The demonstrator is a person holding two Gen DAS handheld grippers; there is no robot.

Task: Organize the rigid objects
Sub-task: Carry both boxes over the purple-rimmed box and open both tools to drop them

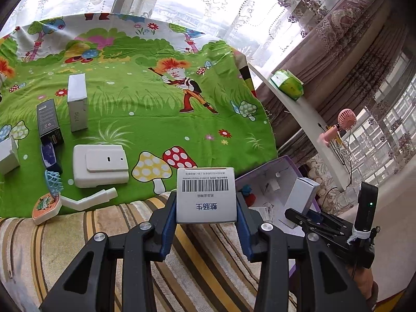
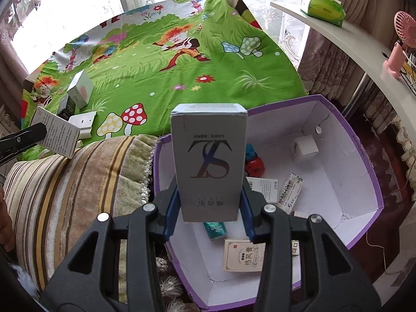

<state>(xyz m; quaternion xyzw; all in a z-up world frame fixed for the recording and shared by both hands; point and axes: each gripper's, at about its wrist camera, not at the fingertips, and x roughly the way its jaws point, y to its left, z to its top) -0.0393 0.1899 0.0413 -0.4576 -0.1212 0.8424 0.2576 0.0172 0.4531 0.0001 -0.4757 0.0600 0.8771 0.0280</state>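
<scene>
Where blue pads meet cardboard, both tools clamped part-way closed on small cartons. Left gripper pinching a squat white box by its two sides, smooth matte card with a black barcode and blue characters on the upper face, tilted downward above a striped velour cushion with ribbed tan, cream and brown bands. Right gripper squeezing a taller grey carton, glossy face printed with large crossed letters, standing upright between the pads and angled steeply down over the near left wall of a purple storage box. Storage box made of stiff card, purple outside, plain white inside, creased and cracked at the corners, already containing a small white cube, a red toy, a cream flat packet and a few other slim cartons. Beyond the cushion, a thin cotton cloth in bright green with cartoon mushrooms, lying flat and slightly rumpled at the edge. Still resting on the cloth: an upright white carton, a dark upright carton, a rounded white plastic block, and a teal mesh-headed brush beside a white angled handle. Black hinged linkages with silver rivets splayed below each pair of pads.
</scene>
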